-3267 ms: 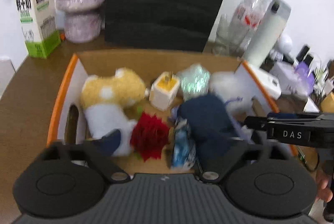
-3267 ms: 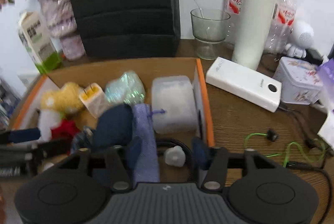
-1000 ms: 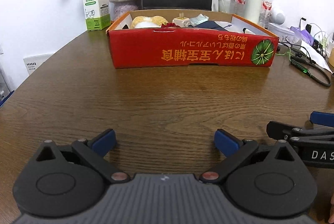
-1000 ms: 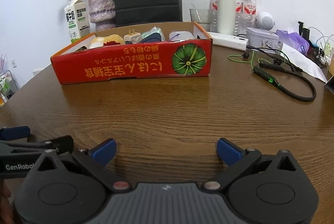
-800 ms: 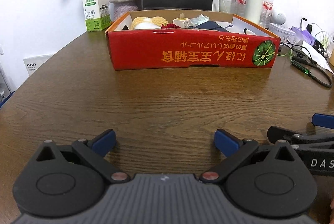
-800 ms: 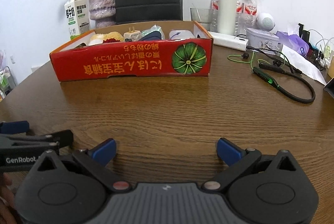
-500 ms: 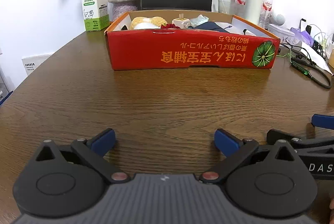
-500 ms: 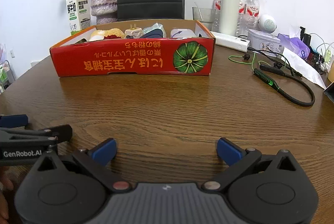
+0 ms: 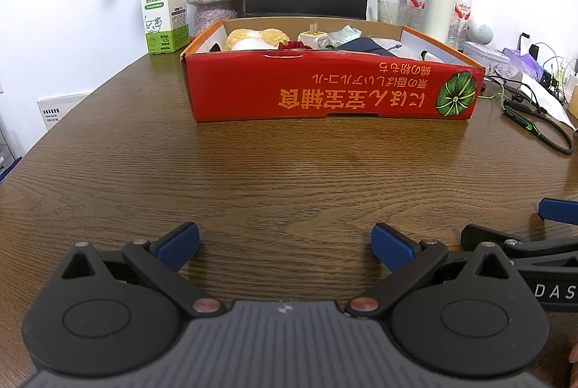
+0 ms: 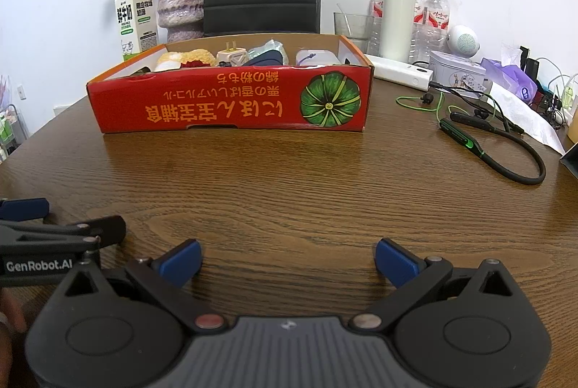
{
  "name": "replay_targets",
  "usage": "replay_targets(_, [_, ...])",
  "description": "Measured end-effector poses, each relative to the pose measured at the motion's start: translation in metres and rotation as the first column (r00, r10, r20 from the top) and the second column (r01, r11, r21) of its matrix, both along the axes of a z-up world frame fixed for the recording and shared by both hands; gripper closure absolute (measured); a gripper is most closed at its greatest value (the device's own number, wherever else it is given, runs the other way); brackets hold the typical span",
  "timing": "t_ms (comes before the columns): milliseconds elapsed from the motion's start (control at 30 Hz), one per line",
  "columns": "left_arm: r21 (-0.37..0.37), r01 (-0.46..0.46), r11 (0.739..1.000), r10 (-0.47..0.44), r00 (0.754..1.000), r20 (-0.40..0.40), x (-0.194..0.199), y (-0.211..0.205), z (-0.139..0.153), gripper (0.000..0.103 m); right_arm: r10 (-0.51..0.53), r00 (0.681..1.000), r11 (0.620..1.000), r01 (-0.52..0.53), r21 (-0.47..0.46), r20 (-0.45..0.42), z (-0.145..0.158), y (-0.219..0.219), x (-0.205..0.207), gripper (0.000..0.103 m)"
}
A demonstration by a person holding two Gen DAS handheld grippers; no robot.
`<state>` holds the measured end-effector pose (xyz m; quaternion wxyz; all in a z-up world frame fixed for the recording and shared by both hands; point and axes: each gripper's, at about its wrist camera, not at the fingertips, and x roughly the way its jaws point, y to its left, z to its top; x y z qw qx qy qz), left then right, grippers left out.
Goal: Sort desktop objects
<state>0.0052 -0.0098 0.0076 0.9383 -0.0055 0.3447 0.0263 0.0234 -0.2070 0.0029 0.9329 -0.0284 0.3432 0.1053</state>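
While both tools rest low over the near table (image 9: pixel 289 171), the left gripper (image 9: pixel 285 243) has its jaws spread and empty, and so has the right gripper (image 10: pixel 288 256). The red box (image 10: pixel 231 106) stands far across the table, holding, left to right, a plush toy (image 9: pixel 258 37), a plug adapter (image 9: pixel 313 39), a dark pouch (image 9: pixel 361 45) and a clear case (image 10: pixel 316 57). The plush probably squashes, so pinch its body; the adapter looks rigid and light, best gripped across flat sides.
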Motion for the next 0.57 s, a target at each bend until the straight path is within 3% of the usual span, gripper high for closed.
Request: replay_targets(567, [-0.001, -0.016, 1.000, 0.016, 1.000, -0.001, 0.0061, 0.0013, -0.0001, 0.000, 0.009, 1.000, 1.000, -0.009, -0.001, 0.000, -0.0003, 0.0010, 0.0064, 0.000])
